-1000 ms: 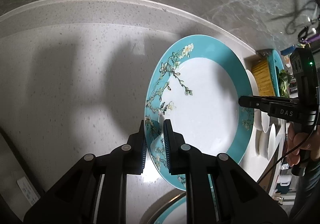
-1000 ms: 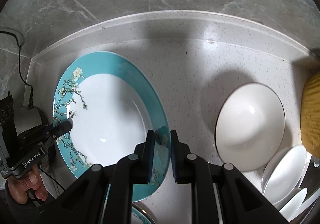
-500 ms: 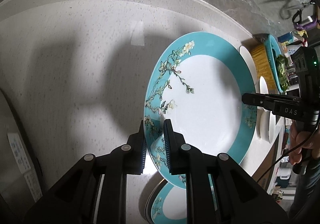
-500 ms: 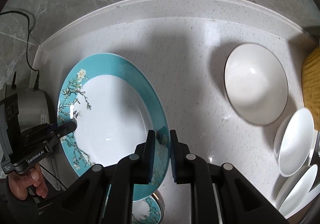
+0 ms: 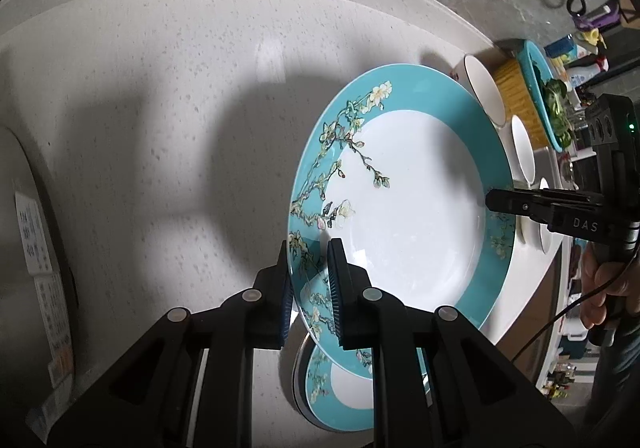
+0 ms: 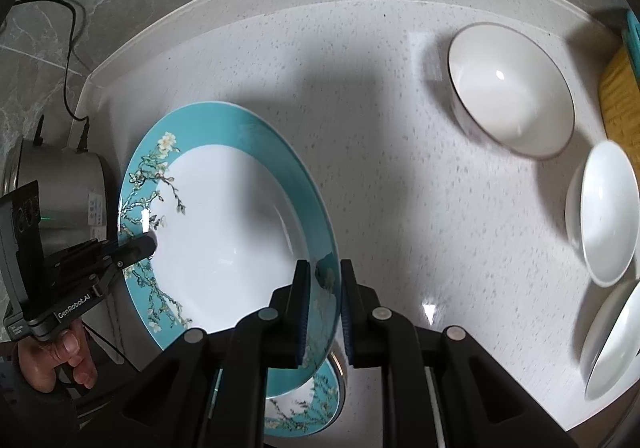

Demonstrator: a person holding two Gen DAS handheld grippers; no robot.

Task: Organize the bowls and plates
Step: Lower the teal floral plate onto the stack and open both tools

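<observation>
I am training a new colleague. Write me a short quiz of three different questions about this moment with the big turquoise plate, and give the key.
1. True or false: only one pair of tongs holds the big turquoise plate.
2. Multiple choice: what lies directly under the held plate? A) a white bowl B) a second turquoise plate C) a yellow mat
3. Short answer: which part of the plate does each pair of tongs grip?

Key
1. False. The left tongs and the right tongs are both shut on it, on opposite sides.
2. B. The second turquoise plate rests on the counter; the rimmed white bowl stands apart.
3. The turquoise rim.
</observation>
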